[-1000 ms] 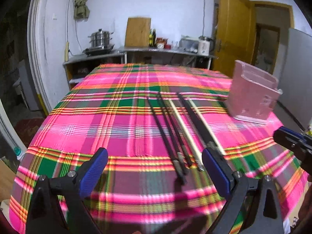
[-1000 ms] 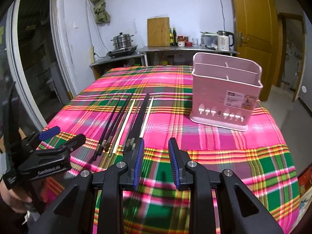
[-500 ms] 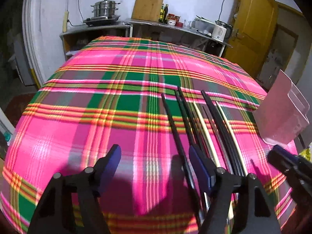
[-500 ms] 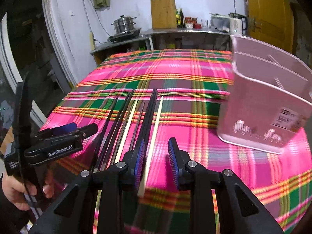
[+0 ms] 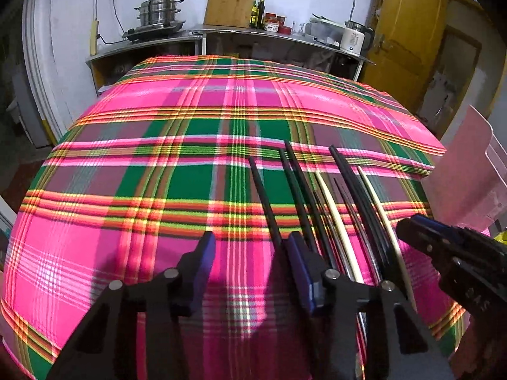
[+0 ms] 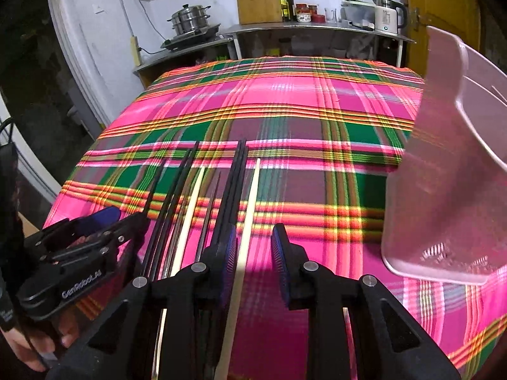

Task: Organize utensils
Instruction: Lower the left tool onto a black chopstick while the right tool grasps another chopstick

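Several chopsticks lie side by side on the plaid tablecloth: black ones (image 5: 269, 202) (image 6: 233, 190) and two cream ones (image 5: 336, 218) (image 6: 250, 202). A pink utensil holder (image 6: 450, 190) stands at the right; it also shows in the left wrist view (image 5: 465, 177). My left gripper (image 5: 250, 266) is open, low over the cloth, with the leftmost black chopstick just inside its right finger. My right gripper (image 6: 255, 255) is open, and the right cream chopstick runs between its fingers. Each gripper shows in the other's view (image 5: 443, 250) (image 6: 82, 234).
The pink and green plaid tablecloth (image 5: 158, 158) covers the table. Behind it a counter (image 6: 317, 27) holds a steamer pot (image 6: 190, 19), a cutting board, bottles and a kettle (image 6: 386, 15). A yellow door (image 5: 408, 34) is at the back right.
Both grippers have moved forward and lower over the chopsticks. The right gripper now straddles the right cream chopstick and has opened wider. The left gripper's fingers have narrowed beside the leftmost black chopstick.
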`<action>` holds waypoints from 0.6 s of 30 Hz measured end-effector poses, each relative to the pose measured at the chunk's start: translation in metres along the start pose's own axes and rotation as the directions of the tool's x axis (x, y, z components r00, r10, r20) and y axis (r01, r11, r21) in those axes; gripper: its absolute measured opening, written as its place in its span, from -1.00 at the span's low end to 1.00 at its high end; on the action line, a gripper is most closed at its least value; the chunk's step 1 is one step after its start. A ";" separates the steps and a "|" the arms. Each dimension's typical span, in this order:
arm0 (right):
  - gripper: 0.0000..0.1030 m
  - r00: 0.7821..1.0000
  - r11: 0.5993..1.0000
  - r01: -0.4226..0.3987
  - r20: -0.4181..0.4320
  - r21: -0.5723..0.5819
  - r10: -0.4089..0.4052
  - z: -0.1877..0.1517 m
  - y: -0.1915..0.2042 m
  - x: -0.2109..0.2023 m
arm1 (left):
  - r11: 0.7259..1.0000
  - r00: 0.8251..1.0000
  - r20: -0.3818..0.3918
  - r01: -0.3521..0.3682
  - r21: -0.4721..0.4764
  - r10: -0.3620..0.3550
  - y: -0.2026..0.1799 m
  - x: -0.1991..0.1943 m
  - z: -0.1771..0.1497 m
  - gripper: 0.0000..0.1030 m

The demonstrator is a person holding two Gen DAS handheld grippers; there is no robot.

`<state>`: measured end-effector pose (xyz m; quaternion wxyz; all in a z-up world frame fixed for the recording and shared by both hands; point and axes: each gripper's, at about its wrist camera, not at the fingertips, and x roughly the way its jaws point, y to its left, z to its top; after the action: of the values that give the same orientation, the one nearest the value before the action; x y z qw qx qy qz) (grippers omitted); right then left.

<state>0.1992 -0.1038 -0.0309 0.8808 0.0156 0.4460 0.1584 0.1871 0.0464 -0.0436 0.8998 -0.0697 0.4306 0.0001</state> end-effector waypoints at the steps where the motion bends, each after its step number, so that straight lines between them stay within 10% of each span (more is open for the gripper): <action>1: -0.53 1.000 1.000 0.000 -0.003 0.002 0.000 0.003 0.000 0.003 | 1.000 1.000 -0.001 -0.005 0.002 0.005 0.000 0.002 0.003 -0.16; 18: -0.64 0.996 0.999 0.049 -0.072 -0.005 -0.050 0.048 0.001 0.048 | 0.999 0.999 0.001 -0.045 0.028 0.045 0.007 0.010 0.013 -0.75</action>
<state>0.2634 -0.0832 -0.0397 0.8677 -0.0025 0.4777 0.1377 0.2030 0.0546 -0.0439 0.9005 -0.0476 0.4320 0.0143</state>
